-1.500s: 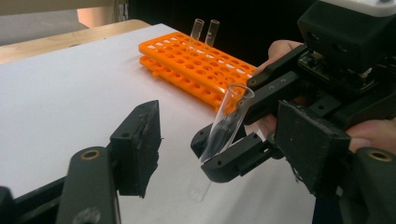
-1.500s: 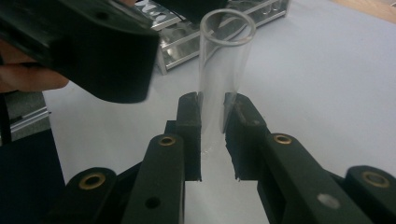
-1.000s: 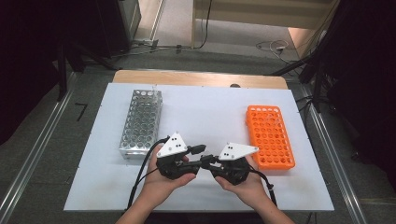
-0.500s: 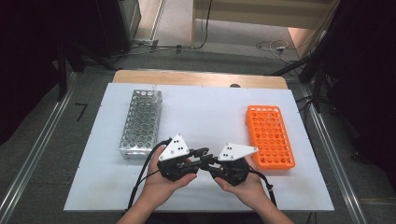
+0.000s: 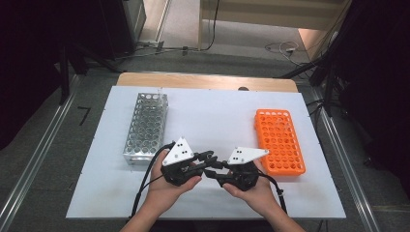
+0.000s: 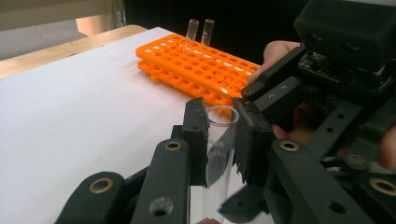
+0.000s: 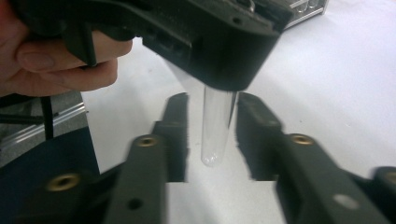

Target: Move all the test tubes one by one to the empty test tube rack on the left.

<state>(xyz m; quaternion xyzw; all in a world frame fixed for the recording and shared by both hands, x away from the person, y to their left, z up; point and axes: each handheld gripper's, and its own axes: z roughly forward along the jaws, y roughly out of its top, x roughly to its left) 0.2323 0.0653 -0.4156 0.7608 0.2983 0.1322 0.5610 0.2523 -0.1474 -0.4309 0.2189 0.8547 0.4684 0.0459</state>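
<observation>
A clear glass test tube (image 6: 218, 140) stands between the pads of my left gripper (image 6: 220, 135), which is shut on it just below its open rim after its jaws have just been closing. In the right gripper view the tube's rounded lower end (image 7: 215, 130) hangs between the jaws of my right gripper (image 7: 212, 135). These jaws have just been opening and stand apart from the glass on both sides. In the high view the left gripper (image 5: 205, 159) and right gripper (image 5: 216, 173) meet tip to tip over the white mat, near its front edge.
An orange tube rack (image 5: 279, 140) lies to the right on the white mat (image 5: 212, 116); two empty tubes (image 6: 192, 29) stand at its far end. A metal tube rack (image 5: 146, 126) sits to the left. Both hands rest near the table's front edge.
Both hands have stayed where they were. The two grippers remain tip to tip, and no shift of the racks is visible.
</observation>
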